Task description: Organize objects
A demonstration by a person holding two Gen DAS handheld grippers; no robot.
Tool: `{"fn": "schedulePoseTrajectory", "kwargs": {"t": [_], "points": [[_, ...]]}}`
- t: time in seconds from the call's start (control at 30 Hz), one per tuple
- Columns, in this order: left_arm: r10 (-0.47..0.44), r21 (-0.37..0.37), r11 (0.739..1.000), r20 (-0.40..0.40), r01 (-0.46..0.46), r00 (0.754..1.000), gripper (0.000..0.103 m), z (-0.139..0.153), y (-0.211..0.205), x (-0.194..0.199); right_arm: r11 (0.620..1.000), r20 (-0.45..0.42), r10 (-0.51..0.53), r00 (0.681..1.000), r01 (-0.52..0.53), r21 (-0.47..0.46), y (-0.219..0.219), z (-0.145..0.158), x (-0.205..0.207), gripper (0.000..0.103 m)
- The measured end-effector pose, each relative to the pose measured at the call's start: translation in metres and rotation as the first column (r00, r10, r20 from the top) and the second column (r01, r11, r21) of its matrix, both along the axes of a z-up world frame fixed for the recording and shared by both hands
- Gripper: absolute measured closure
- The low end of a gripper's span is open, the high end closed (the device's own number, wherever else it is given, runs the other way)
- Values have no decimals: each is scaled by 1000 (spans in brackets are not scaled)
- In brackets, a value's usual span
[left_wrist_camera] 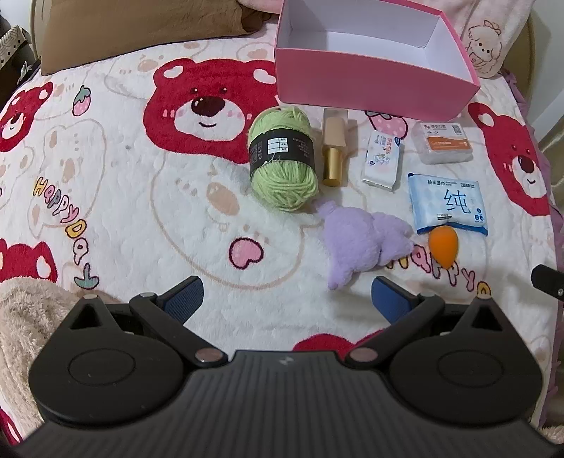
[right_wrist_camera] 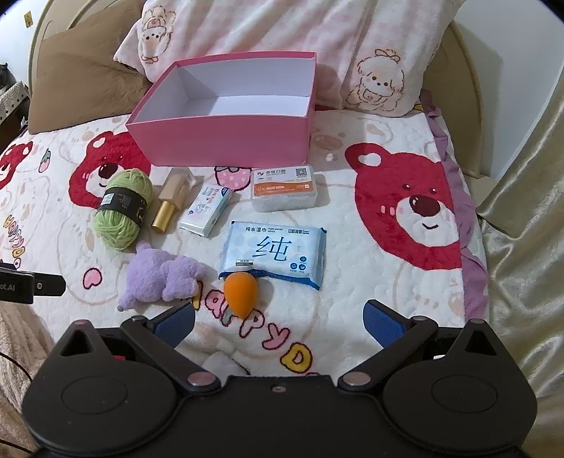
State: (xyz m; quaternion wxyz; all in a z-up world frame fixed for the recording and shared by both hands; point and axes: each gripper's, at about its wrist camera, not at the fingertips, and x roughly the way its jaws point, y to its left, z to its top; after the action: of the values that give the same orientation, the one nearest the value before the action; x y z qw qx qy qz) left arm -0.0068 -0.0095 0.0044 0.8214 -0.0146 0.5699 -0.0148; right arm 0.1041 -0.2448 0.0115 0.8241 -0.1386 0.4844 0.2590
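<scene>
An empty pink box (left_wrist_camera: 359, 84) (right_wrist_camera: 225, 141) stands at the back of the bed. In front of it lie a green yarn ball (left_wrist_camera: 282, 158) (right_wrist_camera: 123, 208), a beige bottle with a gold cap (left_wrist_camera: 334, 148) (right_wrist_camera: 171, 202), a small tissue pack (left_wrist_camera: 382, 160) (right_wrist_camera: 208, 209), a clear floss box (left_wrist_camera: 443, 141) (right_wrist_camera: 283, 188), a blue wet-wipe pack (left_wrist_camera: 446, 204) (right_wrist_camera: 275, 253), a purple plush toy (left_wrist_camera: 363, 239) (right_wrist_camera: 162, 278) and an orange sponge (left_wrist_camera: 443, 246) (right_wrist_camera: 241, 290). My left gripper (left_wrist_camera: 287, 299) hovers open in front of the plush. My right gripper (right_wrist_camera: 280, 319) hovers open just right of the sponge.
A bear-print blanket (left_wrist_camera: 141, 211) (right_wrist_camera: 387, 282) covers the bed. Brown pillow (left_wrist_camera: 141, 28) (right_wrist_camera: 84, 81) and pink pillow (right_wrist_camera: 282, 31) lie behind the box. A beige fleece (left_wrist_camera: 24, 317) lies at the near left. The bed's right edge has gold fabric (right_wrist_camera: 521, 246).
</scene>
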Motion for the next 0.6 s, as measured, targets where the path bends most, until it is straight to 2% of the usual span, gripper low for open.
{"fn": "schedulePoseTrajectory", "kwargs": {"t": [0.13,0.4,0.6], "points": [[-10,-22,1000,7,10,1000,0,2,0,-2,1000,0,5,1000,-5,3,0,0,-1,0],[-12,-19,1000,10,12,1000,0,4,-4,-2,1000,-2,15,1000,-15,2,1,-1,-2,1],[11,-7,1000,-20,-11,1000,0,-8,0,2,1000,-13,13,1000,-13,6,2,-2,-1,0]]}}
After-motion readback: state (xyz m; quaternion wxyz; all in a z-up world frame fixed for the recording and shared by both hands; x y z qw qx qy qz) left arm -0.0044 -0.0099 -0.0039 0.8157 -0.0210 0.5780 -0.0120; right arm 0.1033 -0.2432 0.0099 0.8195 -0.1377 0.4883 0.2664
